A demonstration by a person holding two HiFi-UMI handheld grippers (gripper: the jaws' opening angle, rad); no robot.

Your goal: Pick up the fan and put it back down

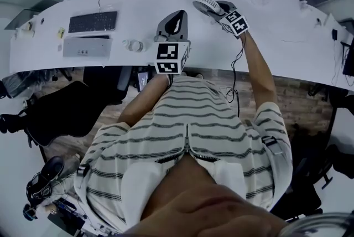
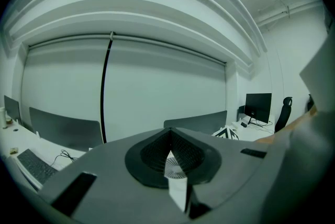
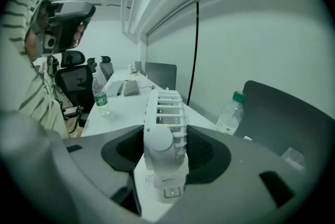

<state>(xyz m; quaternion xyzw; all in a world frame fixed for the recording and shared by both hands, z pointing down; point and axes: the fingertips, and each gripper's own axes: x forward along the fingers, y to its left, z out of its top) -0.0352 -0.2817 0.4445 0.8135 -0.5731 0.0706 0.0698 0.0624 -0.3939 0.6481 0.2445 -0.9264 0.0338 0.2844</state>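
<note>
my right hand-held gripper [image 3: 165,157] pinches the white fan [image 3: 165,113] by its rigid housing, beside the bottle [image 3: 230,113]; it looks light, its grille fragile. my left hand-held gripper [image 2: 170,152] is pressed together, empty.

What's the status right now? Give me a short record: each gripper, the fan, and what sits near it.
right gripper: shut on the fan
fan: edge-on between the jaws, over the white desk; whether it touches the desk cannot be told
left gripper: shut, holding nothing
nearby: bottle with a green cap, standing on the desk beyond the fan
</note>
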